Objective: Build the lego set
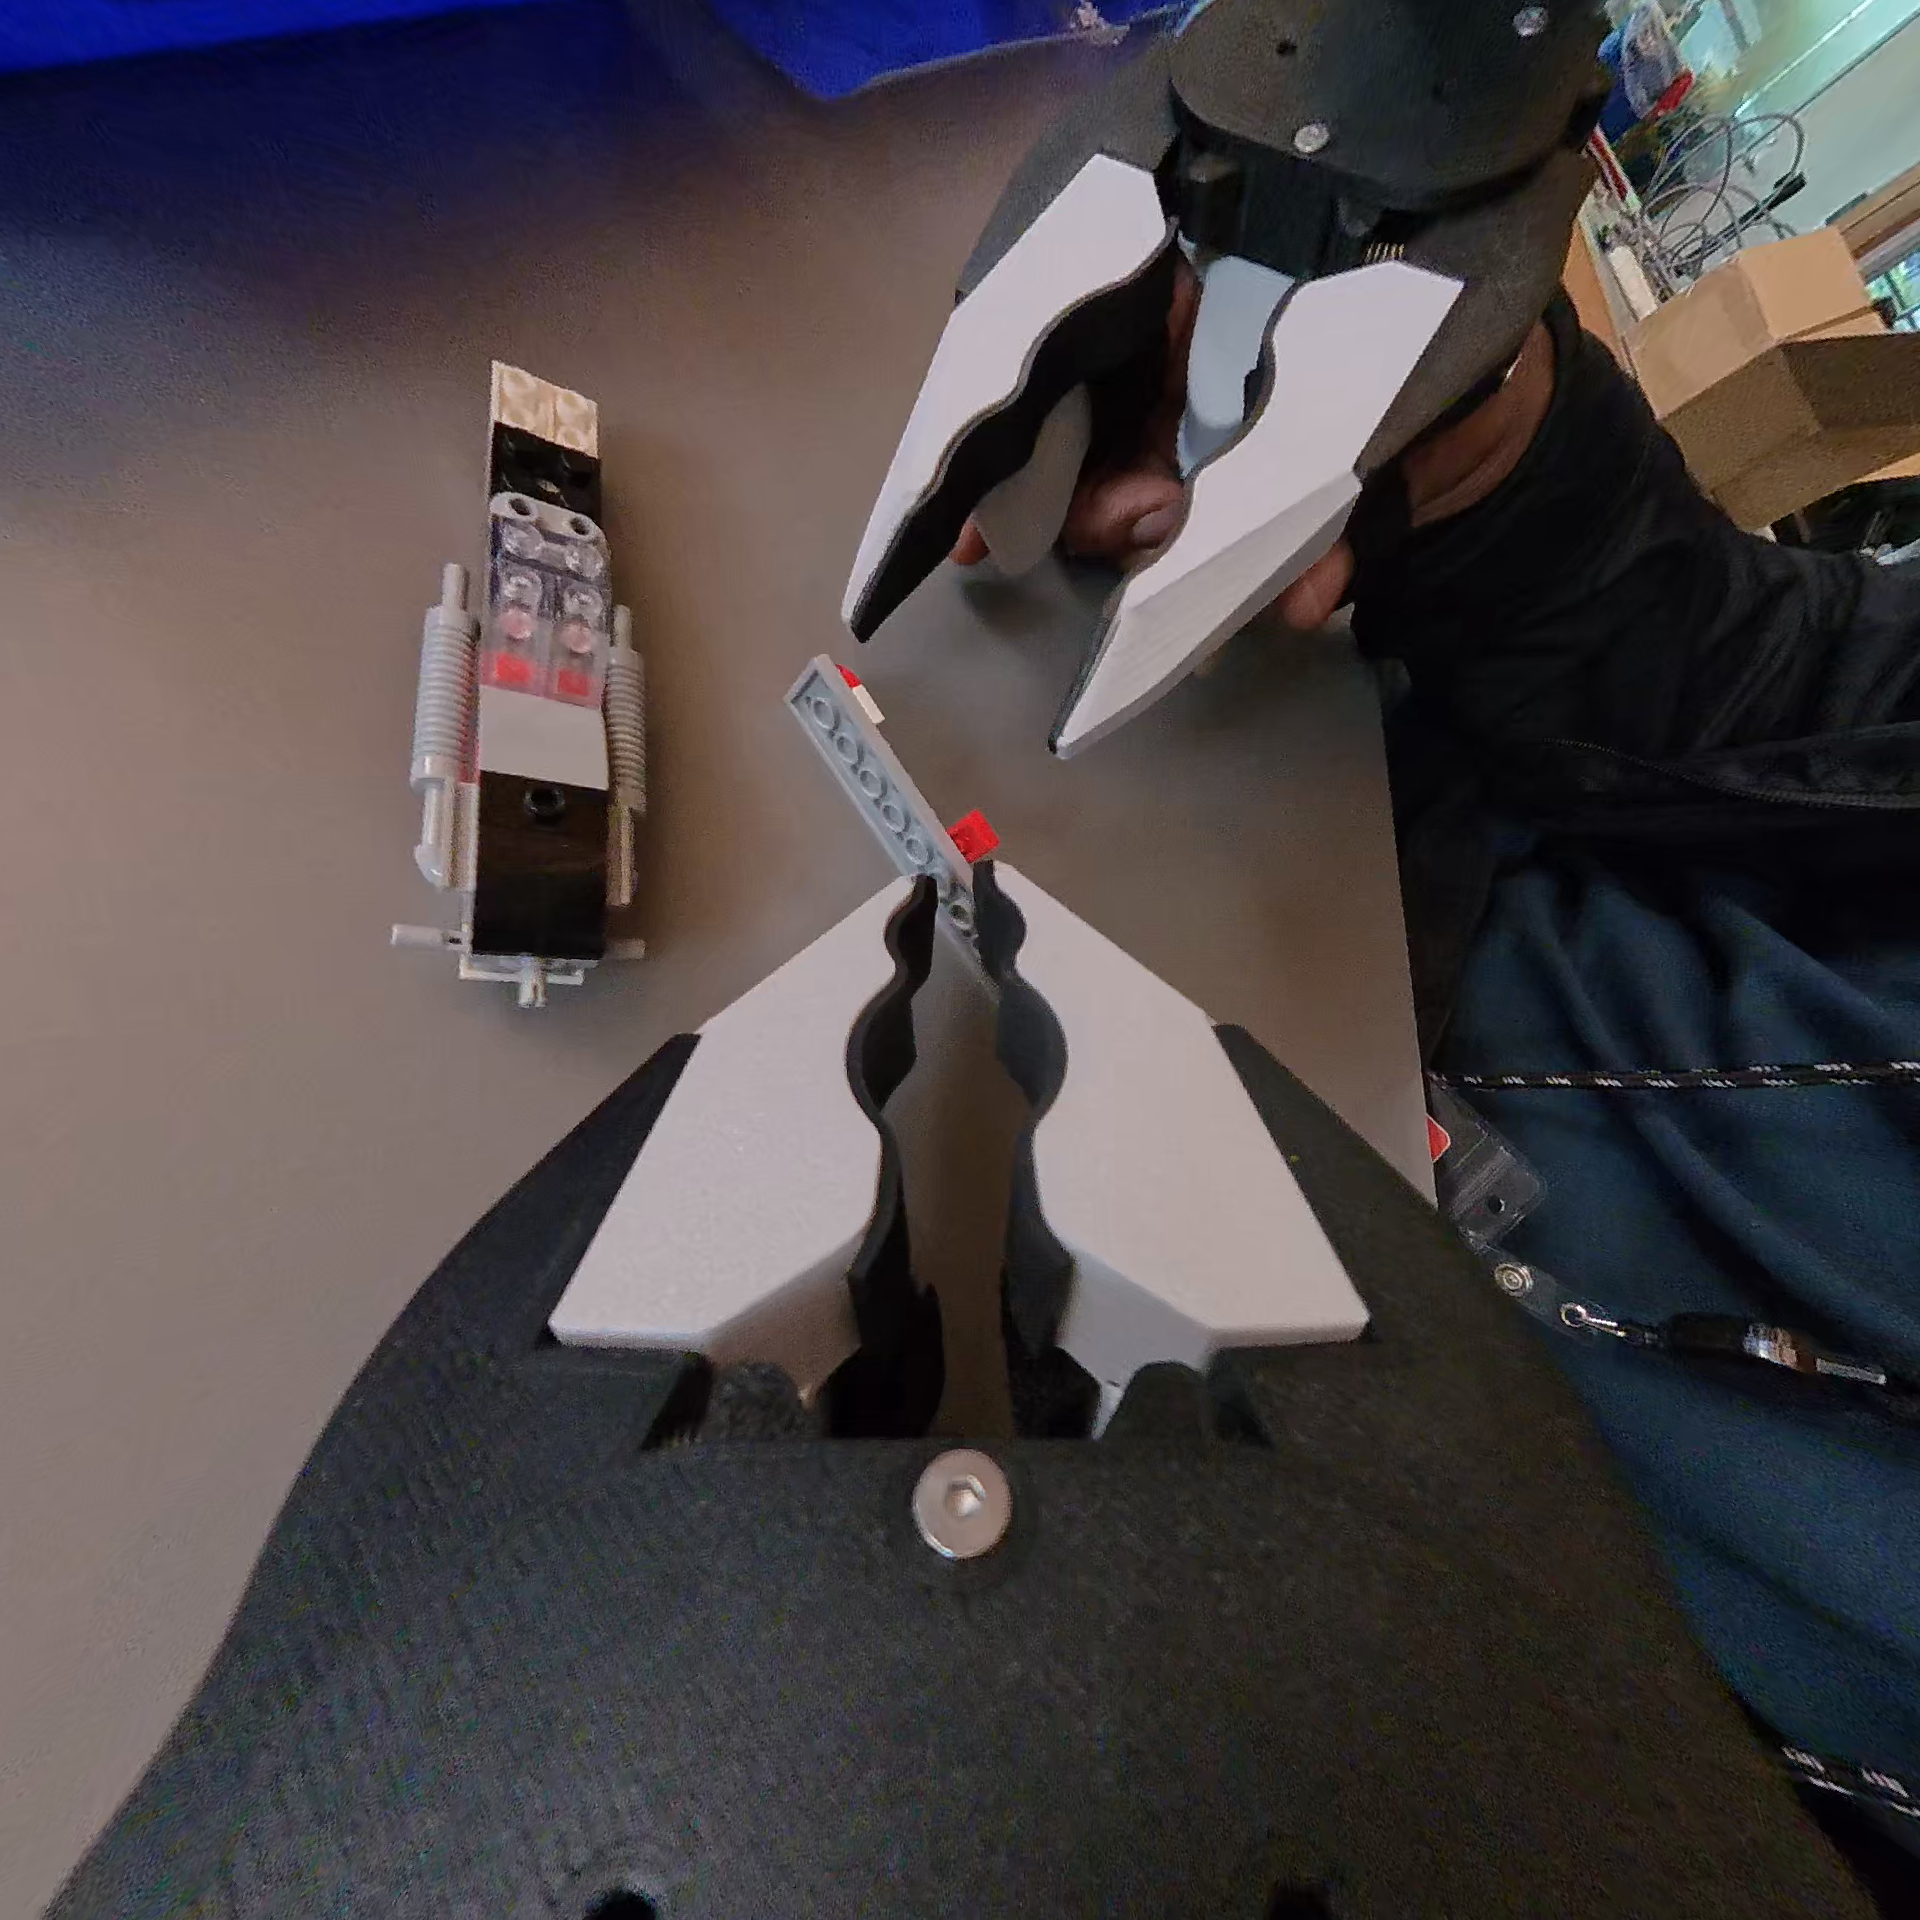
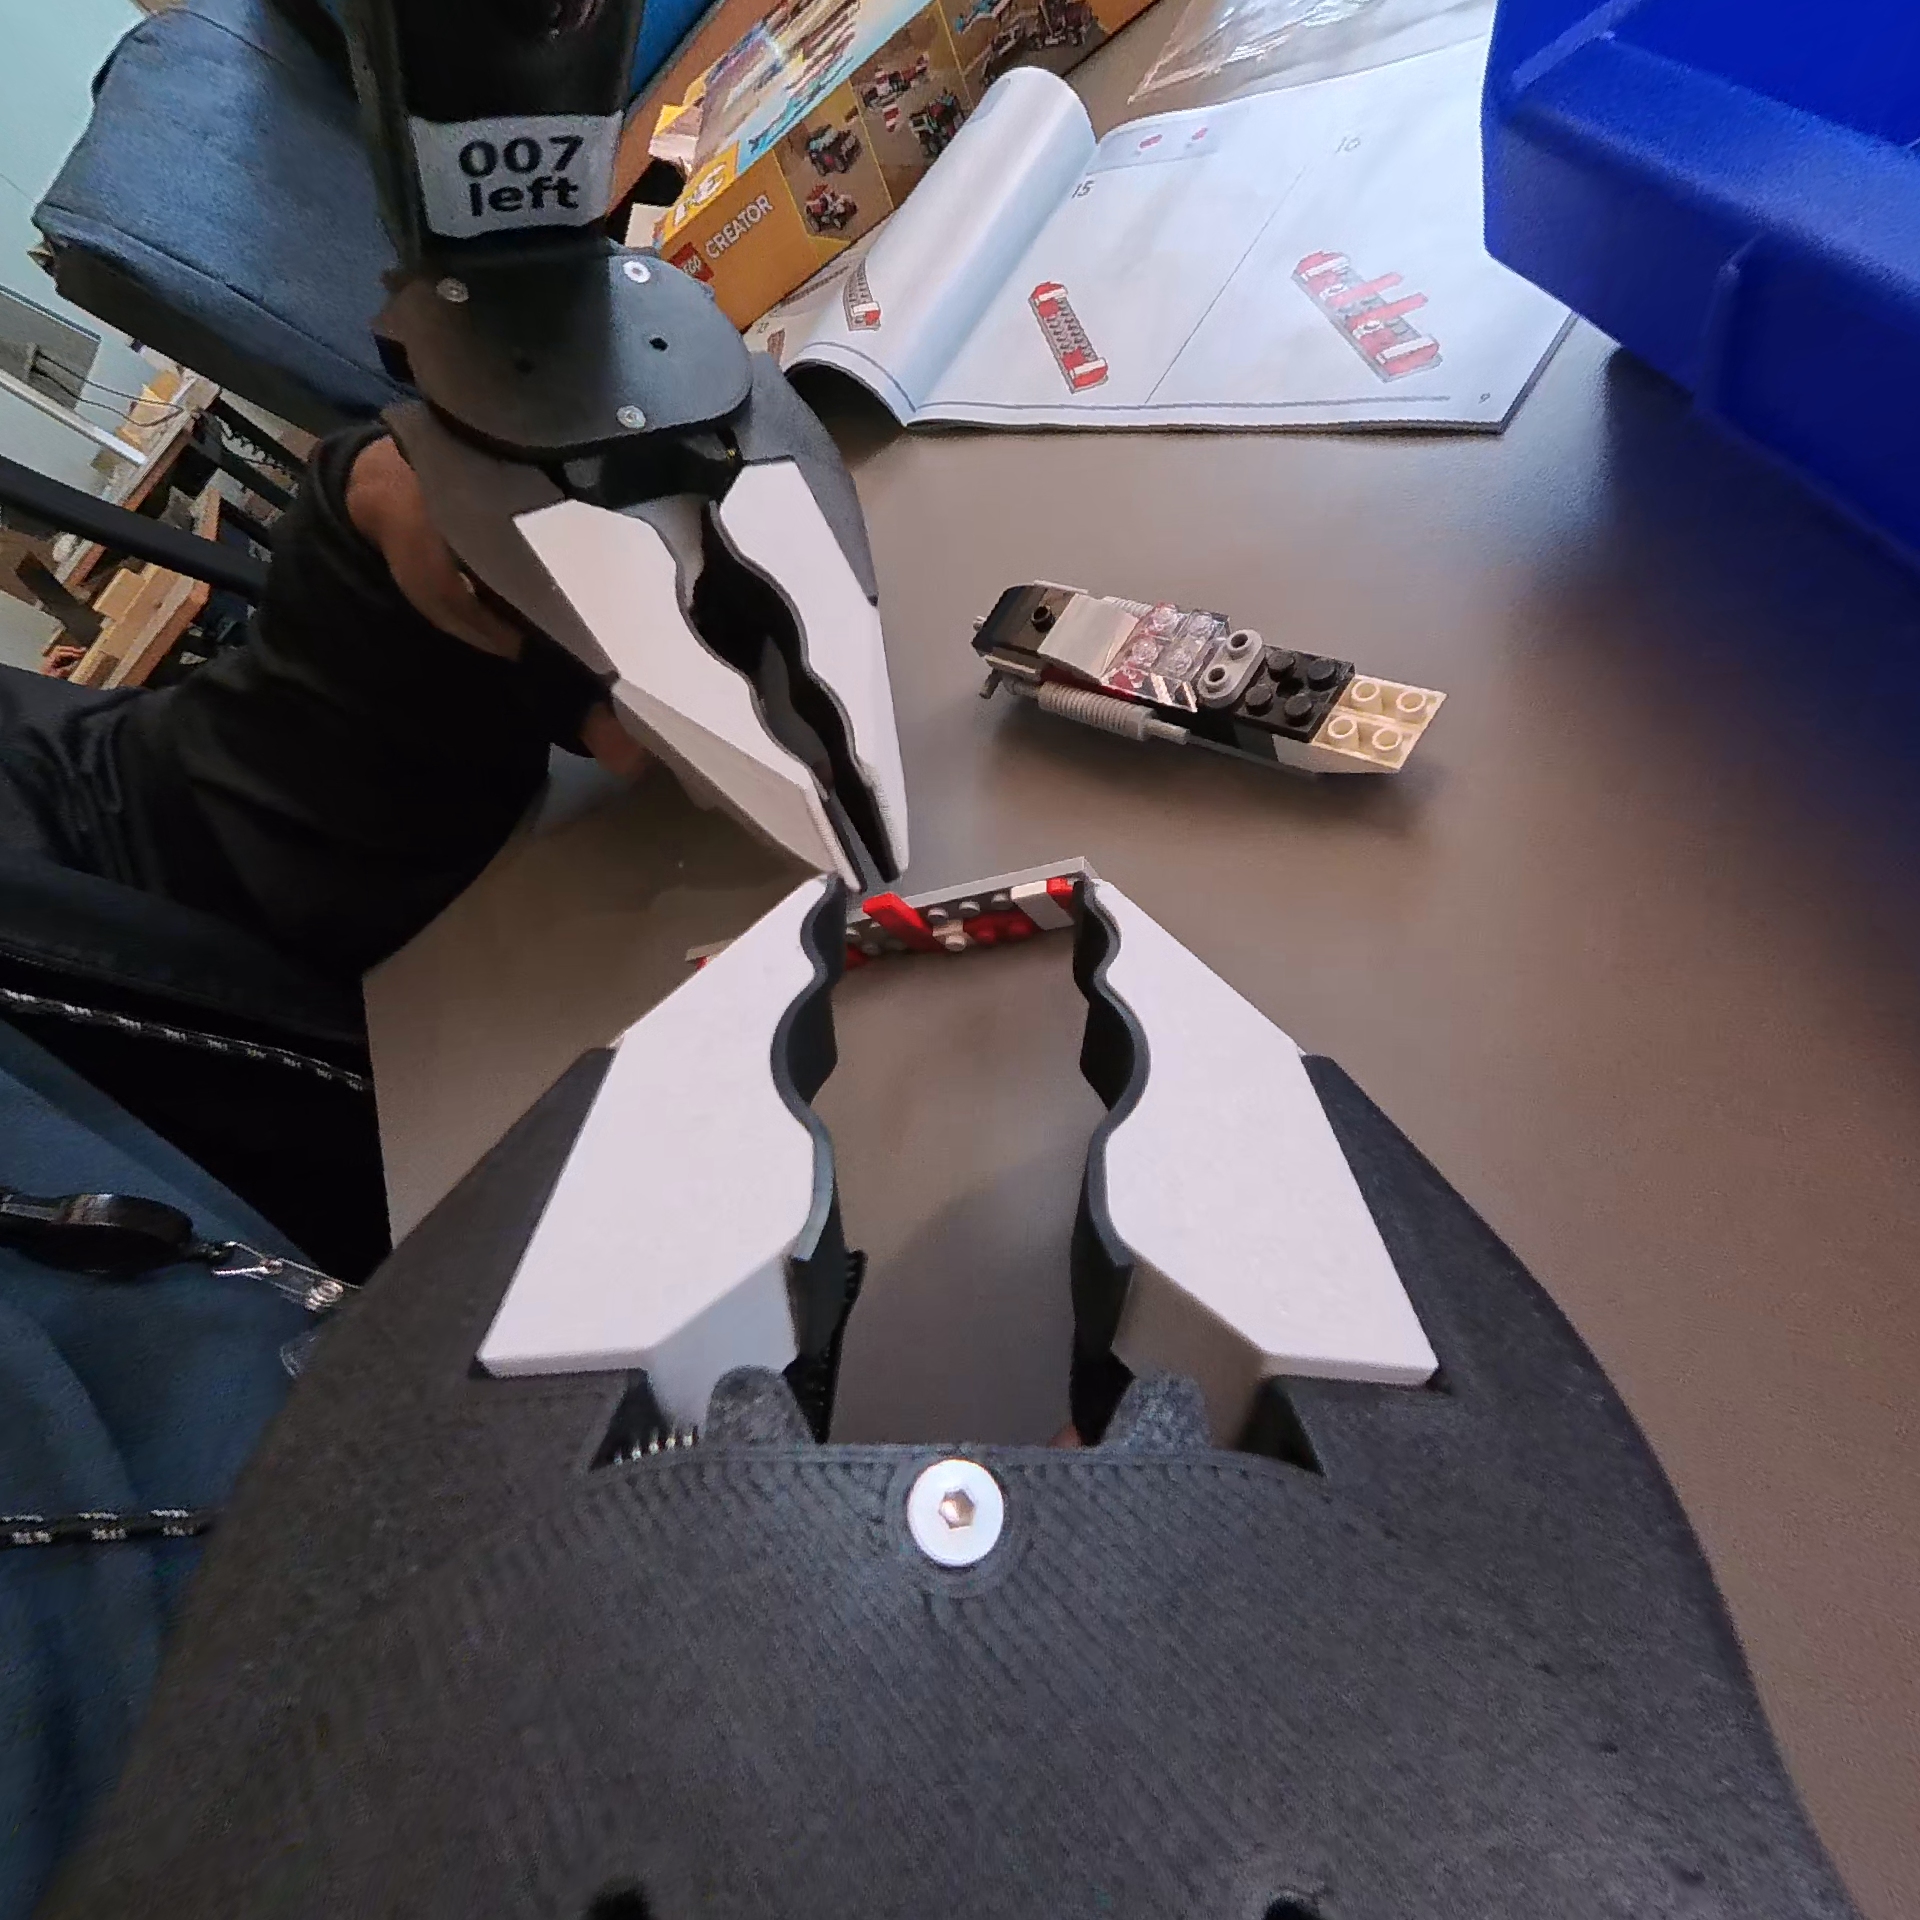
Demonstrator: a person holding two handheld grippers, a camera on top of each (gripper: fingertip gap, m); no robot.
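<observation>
My left gripper [image 1: 951, 883] is shut on one end of a long grey studded plate [image 1: 883, 779] with small red and white pieces on it. It holds the plate tilted above the grey table [image 1: 208, 1143]. In the right wrist view the left gripper [image 2: 871, 868] comes down from the upper left onto the plate [image 2: 966, 914]. My right gripper [image 2: 956, 894] is open, its fingertips on either side of the plate's width and close to it. It also shows in the left wrist view [image 1: 966, 686], just beyond the plate's free end. A black, grey and white model [image 1: 540, 727] [image 2: 1205, 675] lies on the table.
An open instruction booklet [image 2: 1195, 260] and the set's box [image 2: 810, 135] lie at the far side. A blue bin [image 2: 1714, 260] stands far right. The person's dark sleeve [image 1: 1662, 675] and body are beside the table edge [image 1: 1403, 935]. A cardboard box [image 1: 1766, 343] sits behind.
</observation>
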